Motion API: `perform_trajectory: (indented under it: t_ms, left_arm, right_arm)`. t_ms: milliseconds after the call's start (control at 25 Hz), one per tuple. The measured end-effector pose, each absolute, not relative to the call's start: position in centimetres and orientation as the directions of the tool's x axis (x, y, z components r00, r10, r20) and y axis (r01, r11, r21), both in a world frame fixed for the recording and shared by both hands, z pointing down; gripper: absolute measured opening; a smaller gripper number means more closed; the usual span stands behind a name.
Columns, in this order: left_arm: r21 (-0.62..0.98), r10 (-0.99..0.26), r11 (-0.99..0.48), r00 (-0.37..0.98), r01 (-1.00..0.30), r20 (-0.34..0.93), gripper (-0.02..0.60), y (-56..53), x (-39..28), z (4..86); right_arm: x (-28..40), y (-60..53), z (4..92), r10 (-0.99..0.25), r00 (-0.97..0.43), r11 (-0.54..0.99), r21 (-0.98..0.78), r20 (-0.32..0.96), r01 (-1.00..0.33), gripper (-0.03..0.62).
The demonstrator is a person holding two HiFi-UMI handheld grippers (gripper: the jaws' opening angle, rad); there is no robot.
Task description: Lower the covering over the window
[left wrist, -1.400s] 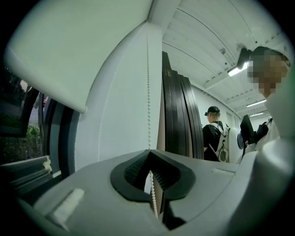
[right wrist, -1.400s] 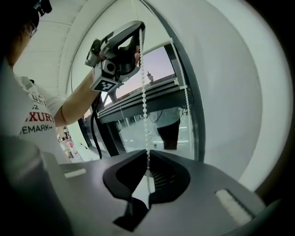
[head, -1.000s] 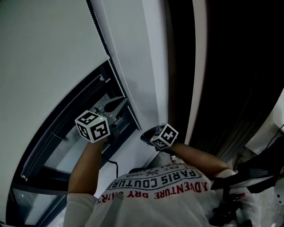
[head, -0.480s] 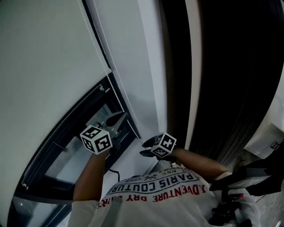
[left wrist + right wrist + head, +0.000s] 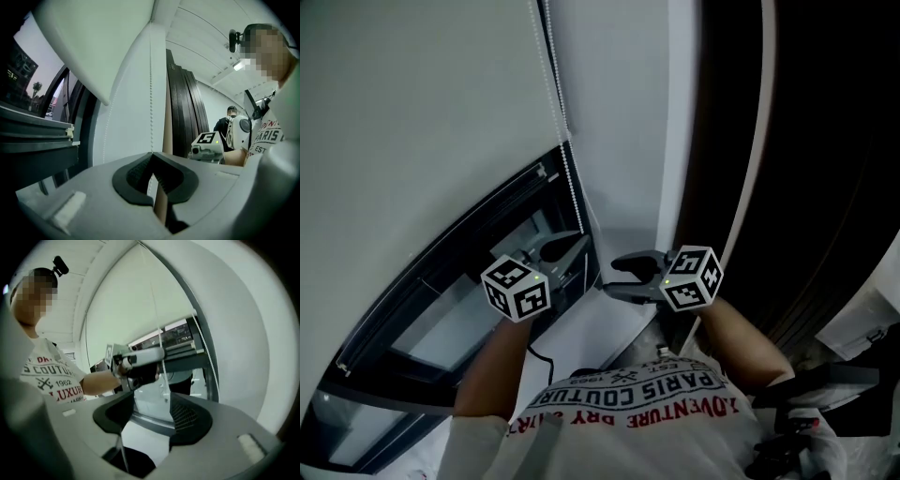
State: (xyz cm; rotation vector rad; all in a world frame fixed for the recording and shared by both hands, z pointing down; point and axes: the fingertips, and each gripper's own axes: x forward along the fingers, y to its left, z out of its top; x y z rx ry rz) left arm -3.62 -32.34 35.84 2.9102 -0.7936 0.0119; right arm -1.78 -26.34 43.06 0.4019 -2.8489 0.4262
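On the left gripper [image 5: 151, 156], the fingers were pressed together on the bead chain [image 5: 151, 105], which ran straight up from them along the white wall [image 5: 619, 112]. The right gripper [image 5: 152, 416] had just been opening, and its fingers stood wide apart. A lower strand of the chain showed in the gap, with neither pad pressing on it. The grippers faced each other, close together, before the dark window frame [image 5: 384, 398]. Up and left we saw the white blind [image 5: 422, 141] covering the upper window, its bottom edge above the grippers, bare glass below. Dark curtains [image 5: 183, 112] hung to the right.
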Motion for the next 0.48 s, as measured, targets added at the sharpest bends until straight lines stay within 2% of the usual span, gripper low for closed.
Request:
perform_trajectory:
  t_ms: [200, 360, 480]
  left_arm:
    - [0.133, -0.5, -0.858, 0.866, -0.497, 0.011, 0.006, -31.5, -3.9, 35.8]
    - [0.142, -0.498, -0.859, 0.867, -0.492, -0.011, 0.006, -30.8, -4.5, 35.7]
    - [0.106, -0.488, -0.867, 0.872, -0.488, 0.025, 0.006, -29.9, -4.1, 36.1]
  right_arm:
    - [-2.1, -27.1, 36.1, -0.315, -0.937, 0.932, -0.141, 0.149, -0.335, 0.218]
    - [-2.5, -28.0, 32.9, -0.349, -0.932, 0.929, -0.092, 0.1, -0.358, 0.202]
    - [-2.8, -28.2, 31.3, -0.35, -0.933, 0.933, -0.064, 0.085, -0.355, 0.202]
